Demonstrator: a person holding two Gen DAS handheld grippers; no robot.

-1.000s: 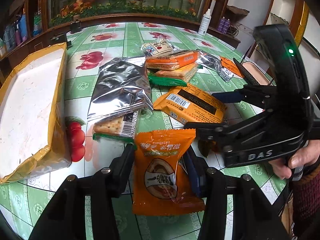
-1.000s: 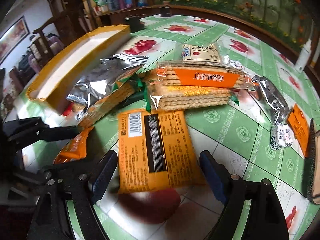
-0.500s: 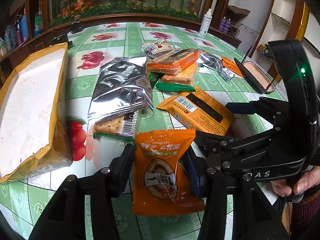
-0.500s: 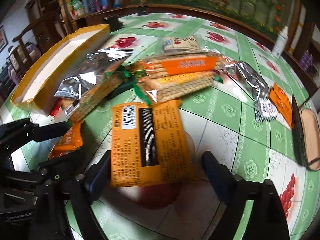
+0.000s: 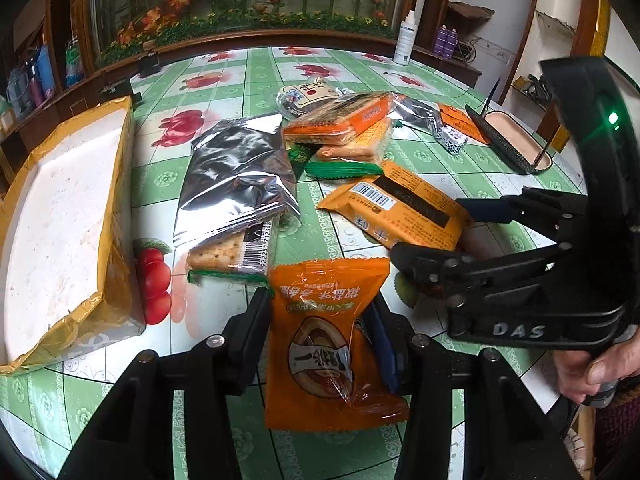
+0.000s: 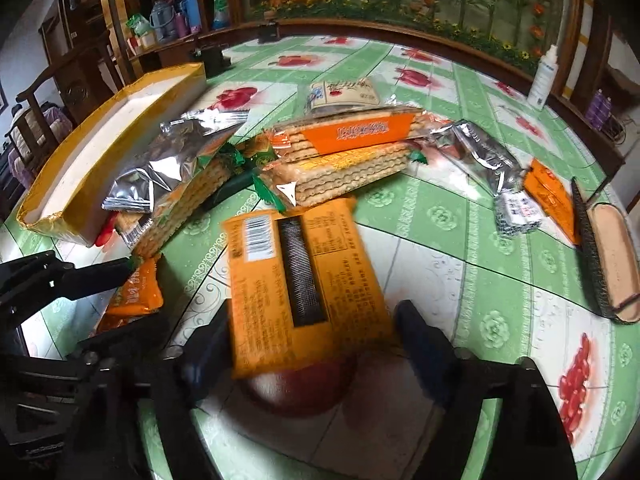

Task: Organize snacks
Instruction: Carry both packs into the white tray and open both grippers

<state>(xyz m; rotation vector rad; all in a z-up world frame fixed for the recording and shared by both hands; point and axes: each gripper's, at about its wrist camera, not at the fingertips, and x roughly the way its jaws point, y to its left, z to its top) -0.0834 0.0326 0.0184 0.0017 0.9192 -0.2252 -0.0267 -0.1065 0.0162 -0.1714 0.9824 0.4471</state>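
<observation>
Left tool [image 5: 320,312]: clamped on a small orange snack pouch [image 5: 328,344], one finger against each long edge. The pouch is crinkled film with a sawtooth top seal, Chinese lettering and a round brown emblem; it lies at the near edge of the bench [image 5: 280,64], which is covered in a green-and-white cloth printed with red fruit.

Right tool [image 6: 312,332]: jaws closing around a flat orange packet [image 6: 304,276], which lies between them, back face up, showing a white barcode and a black text panel. The left finger is at the packet's edge; the right finger stands just clear. The picture is blurred here, so firm contact cannot be confirmed.

Surroundings: directly behind the flat packet, two stacked cracker packs [image 6: 344,148], the upper with an orange band. To their left, a silver foil bag [image 5: 240,176] lying over a cracker sleeve [image 5: 232,252]. Further left, a long yellow-edged tray [image 5: 60,216]. To the right, a second foil pack [image 6: 476,156], a small orange packet [image 6: 548,196] and an open spectacle case [image 6: 608,256]. A white bottle [image 5: 402,40] stands at the far edge.
</observation>
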